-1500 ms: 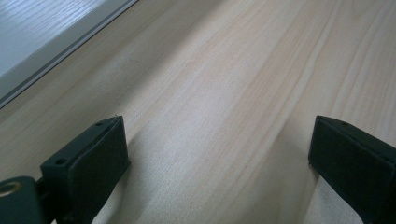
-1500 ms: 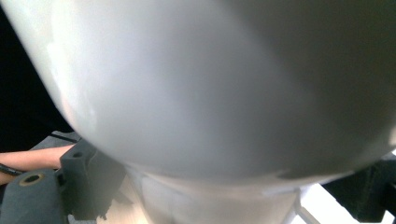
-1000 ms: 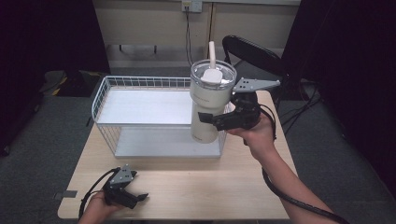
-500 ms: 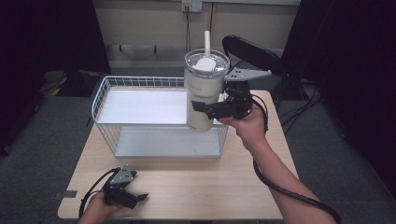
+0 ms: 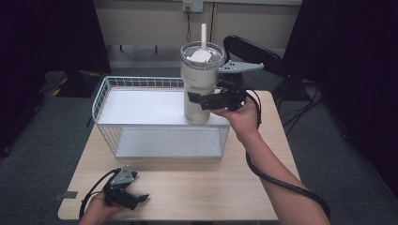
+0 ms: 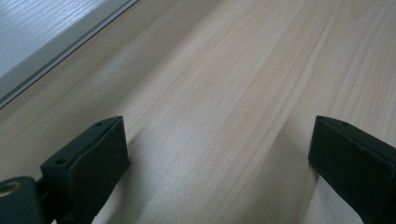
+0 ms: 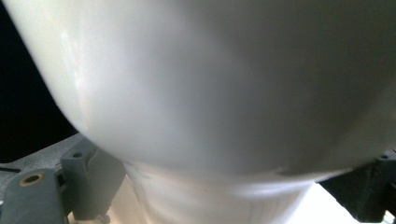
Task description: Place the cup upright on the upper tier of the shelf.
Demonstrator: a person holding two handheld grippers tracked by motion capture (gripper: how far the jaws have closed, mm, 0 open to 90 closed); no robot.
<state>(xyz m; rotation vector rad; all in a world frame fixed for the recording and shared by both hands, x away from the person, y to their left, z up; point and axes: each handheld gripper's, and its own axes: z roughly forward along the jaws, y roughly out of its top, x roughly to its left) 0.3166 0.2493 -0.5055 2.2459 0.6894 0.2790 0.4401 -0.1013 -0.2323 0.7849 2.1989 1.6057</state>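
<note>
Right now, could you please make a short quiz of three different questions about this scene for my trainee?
1. True or false: the left gripper holds the tumbler.
2. Multiple choice: where is the tumbler? A) lying on the table; B) held upright above the right end of the wire basket; C) on the floor.
3. Short answer: what sticks up from the tumbler's lid?

Key:
1. False. The right gripper is shut on it; the left one rests open at the near left of the table.
2. B.
3. A white straw.
</note>
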